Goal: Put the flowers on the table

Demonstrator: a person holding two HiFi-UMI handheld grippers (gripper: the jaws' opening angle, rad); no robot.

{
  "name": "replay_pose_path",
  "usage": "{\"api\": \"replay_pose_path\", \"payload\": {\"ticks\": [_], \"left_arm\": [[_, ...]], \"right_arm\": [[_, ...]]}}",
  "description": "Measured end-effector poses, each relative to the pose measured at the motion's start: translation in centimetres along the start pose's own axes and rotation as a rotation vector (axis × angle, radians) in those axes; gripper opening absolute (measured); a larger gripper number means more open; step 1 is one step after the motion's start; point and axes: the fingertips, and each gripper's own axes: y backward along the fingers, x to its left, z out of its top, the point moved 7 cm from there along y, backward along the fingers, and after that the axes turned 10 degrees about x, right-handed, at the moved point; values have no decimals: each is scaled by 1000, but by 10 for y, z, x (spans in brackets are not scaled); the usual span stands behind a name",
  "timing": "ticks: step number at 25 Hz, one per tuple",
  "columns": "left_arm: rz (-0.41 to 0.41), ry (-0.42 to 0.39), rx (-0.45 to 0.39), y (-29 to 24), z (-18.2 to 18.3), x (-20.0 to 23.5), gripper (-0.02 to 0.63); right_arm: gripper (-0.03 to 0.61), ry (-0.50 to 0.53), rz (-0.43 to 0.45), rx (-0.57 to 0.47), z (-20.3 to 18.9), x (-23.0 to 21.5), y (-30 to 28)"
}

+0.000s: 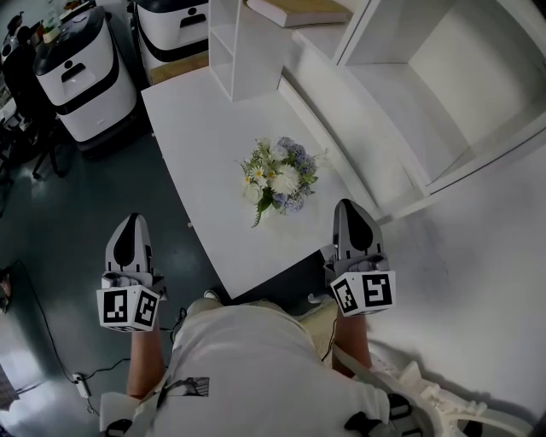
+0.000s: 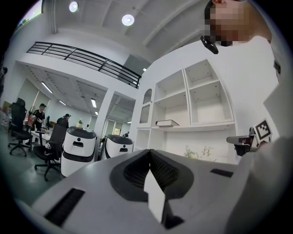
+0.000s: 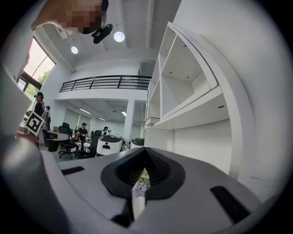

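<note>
**Open office, white table: bouquet on the tabletop, both grippers empty**

The setting is an open office with a dark floor. A white table (image 1: 196, 128) runs from the upper left to the lower centre of the head view. The flowers (image 1: 279, 177) lie on their side on this table at frame centre, stems pointing to the lower left. They thus lie where the task wants them, though one moment cannot tell whether the task put them there.

The left gripper (image 1: 130, 222) hangs over the floor at lower left, well apart from the bouquet. The right gripper (image 1: 345, 207) hangs over the table's lower-right edge, near the blooms but not touching them. In each gripper view the jaws are pressed together with nothing between them. Through the right pair's narrow slit the flowers show beyond.

Risks, as judged:
- The bunch looks light and loose and lies not far from the table's near edge, so a brush from the right gripper would likely slide or roll it toward that edge.
- Closed jaws meeting the bunch would push it rather than take it.
- A hard pinch on the heads would likely crush petals.

Counts:
- one bouquet
- one table
- two grippers
- two white-and-black wheeled machines (image 1: 81, 72) at upper left
- one small open shelf (image 1: 243, 51) at top centre
- one book (image 1: 294, 10) at the top edge
- one large shelf unit (image 1: 444, 102) at right
</note>
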Motion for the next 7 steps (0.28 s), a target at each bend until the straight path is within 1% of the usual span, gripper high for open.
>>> {"api": "replay_pose_path", "payload": {"ticks": [7], "left_arm": [[-4,1,29,-8,2,-4,14]], "right_arm": [[9,-8,0,5,-3,-2,-3]]}}
